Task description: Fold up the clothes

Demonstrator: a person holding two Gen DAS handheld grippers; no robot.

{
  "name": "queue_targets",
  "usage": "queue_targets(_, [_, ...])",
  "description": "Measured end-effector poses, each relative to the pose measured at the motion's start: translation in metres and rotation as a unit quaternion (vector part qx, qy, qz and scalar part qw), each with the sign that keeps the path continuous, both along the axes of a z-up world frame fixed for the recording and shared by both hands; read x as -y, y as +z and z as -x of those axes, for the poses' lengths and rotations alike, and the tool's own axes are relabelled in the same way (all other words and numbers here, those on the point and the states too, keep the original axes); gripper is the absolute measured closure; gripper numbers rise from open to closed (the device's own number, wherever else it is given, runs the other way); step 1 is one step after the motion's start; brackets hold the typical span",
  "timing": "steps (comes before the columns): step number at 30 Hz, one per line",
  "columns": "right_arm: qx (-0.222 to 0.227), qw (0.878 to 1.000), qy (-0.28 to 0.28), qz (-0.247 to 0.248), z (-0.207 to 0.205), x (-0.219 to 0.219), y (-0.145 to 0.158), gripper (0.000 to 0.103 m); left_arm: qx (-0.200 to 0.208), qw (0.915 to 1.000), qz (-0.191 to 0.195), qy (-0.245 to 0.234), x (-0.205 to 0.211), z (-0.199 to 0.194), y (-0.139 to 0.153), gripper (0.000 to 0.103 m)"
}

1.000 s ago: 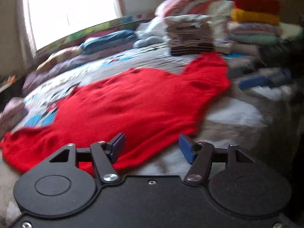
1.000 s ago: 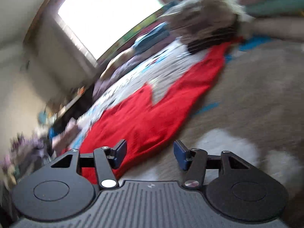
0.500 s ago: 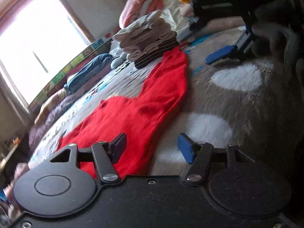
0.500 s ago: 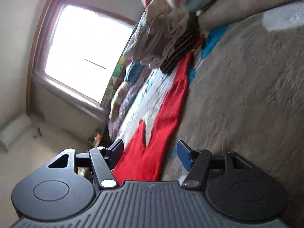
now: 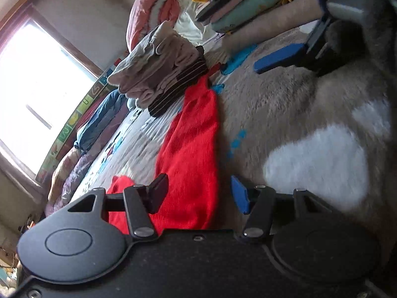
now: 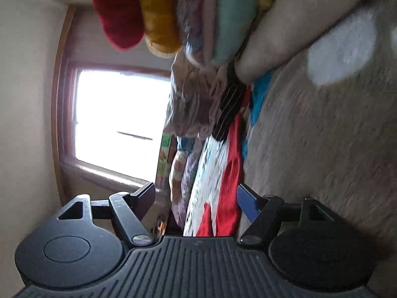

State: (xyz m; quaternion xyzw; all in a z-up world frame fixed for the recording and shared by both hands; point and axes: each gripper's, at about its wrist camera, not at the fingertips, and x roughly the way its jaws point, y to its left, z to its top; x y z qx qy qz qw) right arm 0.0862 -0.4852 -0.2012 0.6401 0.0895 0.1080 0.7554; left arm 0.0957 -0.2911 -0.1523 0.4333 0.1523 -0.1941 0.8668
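A red garment [image 5: 191, 146] lies spread flat on the bed, across the patterned sheet [image 5: 139, 139] and up to the edge of a grey fluffy blanket [image 5: 285, 114] with white patches. One narrow end of it reaches towards a stack of folded clothes [image 5: 161, 67], pale pieces on top and a dark striped one at the bottom, and seems to touch the stack's foot. A taller pile [image 6: 173, 12] of red, yellow and mint folded things stands farther back, beside the stack.

The left gripper [image 5: 198, 192] hovers low over the near end of the garment, tilted hard to one side; its jaws stand wide and hold nothing, the dark finger over the red cloth and the blue one over the blanket. The right gripper [image 6: 196, 198] is rolled almost onto its side, jaws also wide and empty, the garment [image 6: 230, 173] showing as a thin red strip between them. From the left view the right gripper [image 5: 280, 57] sits above the blanket, well apart from the garment. A bright window [image 5: 32, 87] fills the far wall
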Motion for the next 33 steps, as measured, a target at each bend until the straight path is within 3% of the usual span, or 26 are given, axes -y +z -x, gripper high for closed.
queue_targets(5, [0.001,0.999,-0.028,-0.036,0.006,0.018,-0.009,0.031,0.004,0.9998,-0.017,0.000,0.022,-0.017,0.001,0.047])
queue_targets(16, [0.013,0.997,-0.045,-0.063,0.015,0.028,-0.013,0.030,0.013,0.9976,-0.067,0.012,0.075,-0.063,0.000,0.048])
queue_targets(23, [0.020,0.996,-0.047,-0.072,0.013,0.033,-0.016,0.030,0.018,0.9943,-0.102,0.026,0.106,-0.093,-0.005,0.060])
queue_targets(33, [0.040,0.992,-0.055,-0.110,0.013,0.043,-0.024,0.028,0.004,0.9915,-0.116,0.059,0.134,-0.139,-0.011,0.073])
